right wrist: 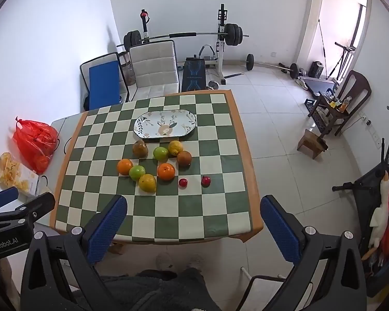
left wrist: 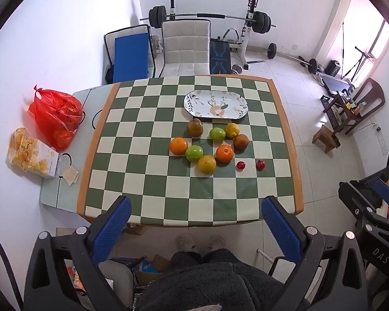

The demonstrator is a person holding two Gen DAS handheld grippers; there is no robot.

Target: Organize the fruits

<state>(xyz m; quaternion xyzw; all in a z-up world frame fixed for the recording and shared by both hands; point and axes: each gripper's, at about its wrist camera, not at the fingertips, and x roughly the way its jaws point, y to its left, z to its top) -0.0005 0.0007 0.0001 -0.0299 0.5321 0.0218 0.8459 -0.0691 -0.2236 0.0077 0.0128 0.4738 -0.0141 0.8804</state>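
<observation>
We record a desk (left wrist: 153, 181) under a green-and-cream checked cloth, in a white-walled, tiled room with a barbell rack (left wrist: 210, 16) and a padded chair (left wrist: 185, 44) behind it. At the far side lies an oval patterned plate (left wrist: 192, 101), empty. Just before it, loose on the cloth, sits the fruit: two oranges (left wrist: 178, 146), two green apples (left wrist: 194, 153), two brown pears (left wrist: 194, 127), a lemon (left wrist: 232, 129), a yellow-green citrus (left wrist: 206, 164), and two small red fruits (left wrist: 241, 165) apart to the right. Off the cloth's left edge: a red plastic bag (left wrist: 55, 115) and a box with a snack bag (left wrist: 32, 154). We hold the left claw (left wrist: 194, 217) and the right claw (right wrist: 193, 215) above the near edge, jaws wide apart, holding nothing, touching nothing.
</observation>
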